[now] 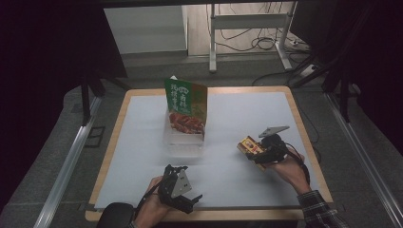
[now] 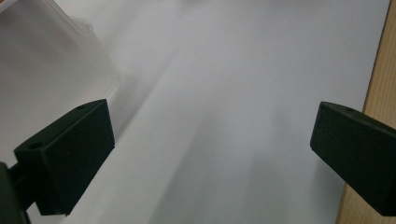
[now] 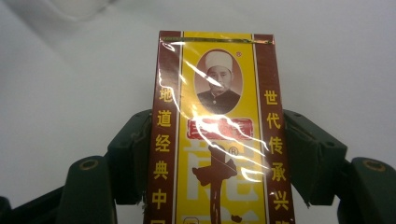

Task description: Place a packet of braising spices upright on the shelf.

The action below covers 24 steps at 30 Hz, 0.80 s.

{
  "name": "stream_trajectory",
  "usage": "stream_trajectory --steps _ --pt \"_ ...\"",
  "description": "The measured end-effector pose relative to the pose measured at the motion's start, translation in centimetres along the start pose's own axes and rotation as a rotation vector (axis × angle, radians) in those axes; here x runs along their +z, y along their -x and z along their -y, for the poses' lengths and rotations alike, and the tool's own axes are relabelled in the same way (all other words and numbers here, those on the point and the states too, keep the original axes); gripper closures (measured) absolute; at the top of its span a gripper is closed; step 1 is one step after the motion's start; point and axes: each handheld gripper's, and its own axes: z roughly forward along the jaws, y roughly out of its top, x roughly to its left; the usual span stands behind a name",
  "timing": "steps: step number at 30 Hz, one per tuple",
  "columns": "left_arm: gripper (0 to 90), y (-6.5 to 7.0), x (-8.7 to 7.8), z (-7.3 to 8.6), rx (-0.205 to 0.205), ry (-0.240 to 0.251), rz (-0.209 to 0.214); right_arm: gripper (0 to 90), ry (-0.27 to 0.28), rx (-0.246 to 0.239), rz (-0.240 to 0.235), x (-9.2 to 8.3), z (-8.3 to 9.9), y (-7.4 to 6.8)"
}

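My right gripper [image 1: 259, 152] is shut on a small yellow and dark-red box [image 1: 250, 146] wrapped in shiny film, held just above the white sheet at the right. In the right gripper view the box [image 3: 217, 135] stands between the two black jaws, which press on its long sides. My left gripper [image 1: 183, 190] rests near the table's front edge with its jaws wide apart and nothing between them [image 2: 212, 154]. A clear plastic container [image 1: 184, 137] sits at mid-table with a green and orange food packet [image 1: 186, 107] standing upright in it.
The white sheet [image 1: 237, 114] covers a wooden table [image 1: 304, 137]. A corner of the clear container [image 2: 56, 60] lies left of my left gripper's jaws, and the table's wooden edge [image 2: 380, 84] runs at the right. Metal frame legs and cables lie on the floor beyond.
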Motion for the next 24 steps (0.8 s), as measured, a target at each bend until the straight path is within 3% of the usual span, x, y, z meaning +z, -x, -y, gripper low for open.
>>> stream_trajectory --steps 4,10,14,18,24 --pt "0.0 0.0 0.0 0.0 0.003 0.0 -0.001 31.7 -0.033 -0.029 -0.006 1.1 0.0 -0.9" --pt "0.0 0.1 0.0 0.0 0.007 -0.002 0.002 29.9 -0.075 -0.079 -0.03 2.3 0.5 -1.0" --pt "0.0 0.1 0.1 0.0 0.006 -0.003 -0.001 22.5 -0.092 -0.075 -0.056 2.3 0.1 -1.0" --pt "0.0 0.0 0.1 0.0 0.002 -0.003 -0.006 21.5 -0.128 -0.063 -0.065 2.1 -0.5 -0.9" --pt "0.0 -0.1 0.1 0.0 0.005 -0.006 -0.008 23.1 -0.223 -0.114 -0.053 2.0 -1.7 -0.8"
